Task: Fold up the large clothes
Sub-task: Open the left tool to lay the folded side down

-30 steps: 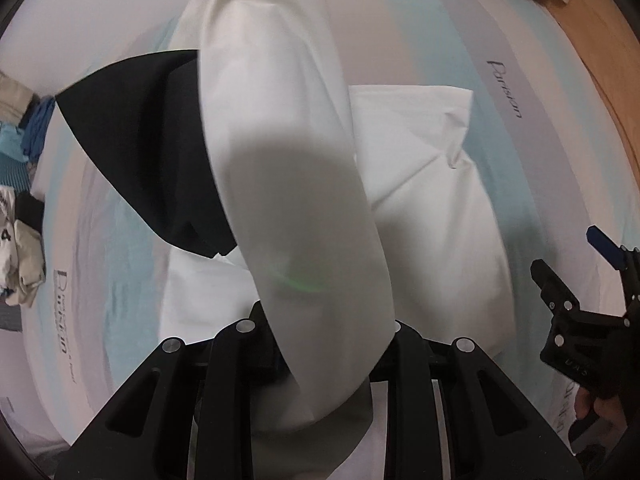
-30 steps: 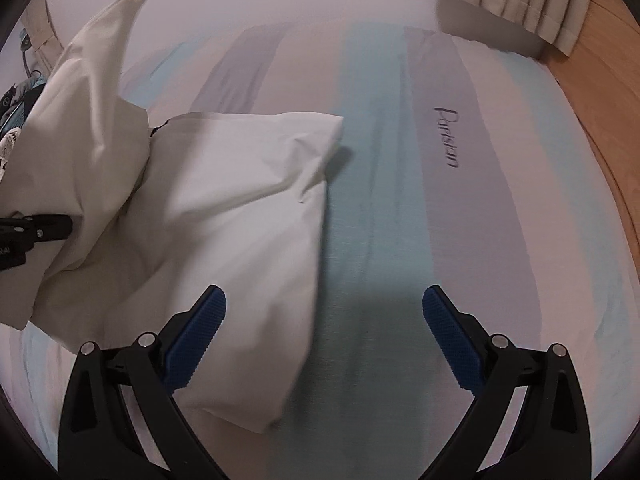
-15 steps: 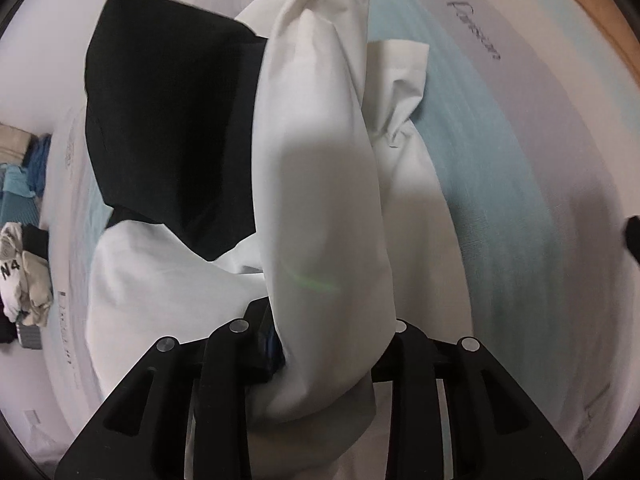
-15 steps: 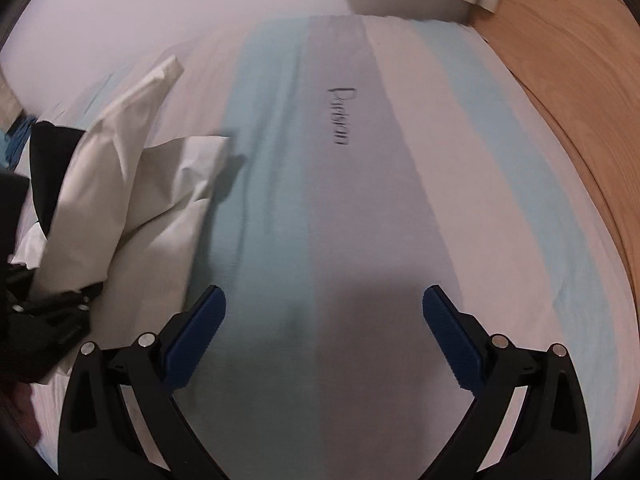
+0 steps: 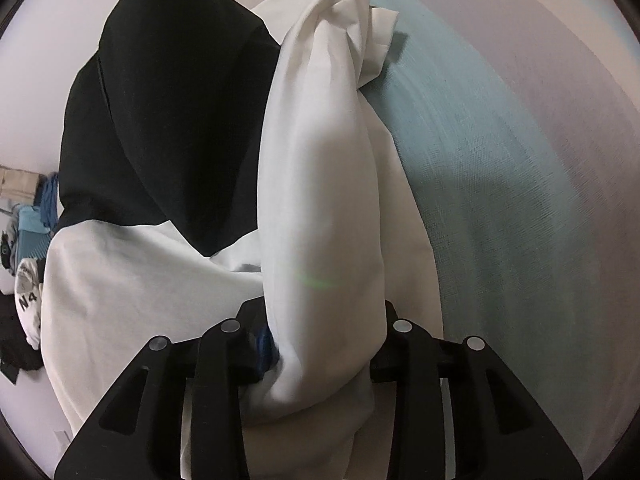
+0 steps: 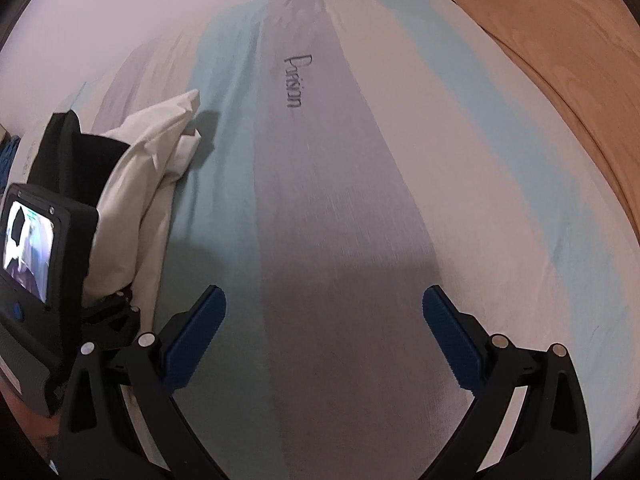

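Currently my left gripper has a bunched fold of the white-and-black cotton garment between its jaws, which have just been opening; whether the pads still press I cannot tell. Garment lies heaped on the striped pastel bedsheet. My right gripper gapes wide, empty, over bare sheet.
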Demonstrator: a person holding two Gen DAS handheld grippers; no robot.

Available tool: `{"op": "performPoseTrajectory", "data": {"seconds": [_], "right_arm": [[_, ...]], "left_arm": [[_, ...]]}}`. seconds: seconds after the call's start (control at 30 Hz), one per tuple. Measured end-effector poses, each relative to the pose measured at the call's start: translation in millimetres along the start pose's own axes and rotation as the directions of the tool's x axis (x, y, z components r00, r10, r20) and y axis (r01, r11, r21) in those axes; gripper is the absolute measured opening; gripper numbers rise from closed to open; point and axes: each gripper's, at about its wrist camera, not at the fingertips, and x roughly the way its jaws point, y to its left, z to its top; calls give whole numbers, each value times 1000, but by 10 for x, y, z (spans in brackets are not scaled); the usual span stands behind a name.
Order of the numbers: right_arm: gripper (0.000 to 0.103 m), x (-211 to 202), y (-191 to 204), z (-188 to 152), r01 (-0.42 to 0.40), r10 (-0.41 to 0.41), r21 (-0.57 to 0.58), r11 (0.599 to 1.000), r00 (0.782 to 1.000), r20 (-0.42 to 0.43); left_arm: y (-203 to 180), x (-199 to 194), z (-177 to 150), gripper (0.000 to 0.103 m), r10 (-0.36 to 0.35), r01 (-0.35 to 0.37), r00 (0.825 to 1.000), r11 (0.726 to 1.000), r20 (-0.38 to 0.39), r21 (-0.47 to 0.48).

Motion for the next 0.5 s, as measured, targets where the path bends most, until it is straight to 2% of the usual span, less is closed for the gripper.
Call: {"op": "performPoseTrajectory", "data": {"seconds": [0.17, 0.2, 0.33, 0.43, 0.5], "right_arm": [[95, 14, -121, -38, 8, -8, 31, 999, 1000, -6], [95, 11, -143, -53, 10, -10, 35, 999, 1000, -6], [95, -86, -276, -189, 6, -5, 85, 996, 1000, -9], [95, -190, -349, -279, 16, -16, 96, 995, 1000, -1], [95, -250, -395, -333, 23, -23, 99, 995, 1000, 0]], "left_arm": [[8, 10, 6, 39, -6, 6, 1000, 1000, 12, -4], [-16, -11, 18, 55, -36, 36, 999, 999, 22, -9], [34, -82, -36, 66, -39, 40, 998, 999, 55, -19], [81, -149, -52, 71, -79, 82, 994, 996, 70, -45], [88, -286, -77, 97, -182, 186, 978, 982, 99, -31]]}}
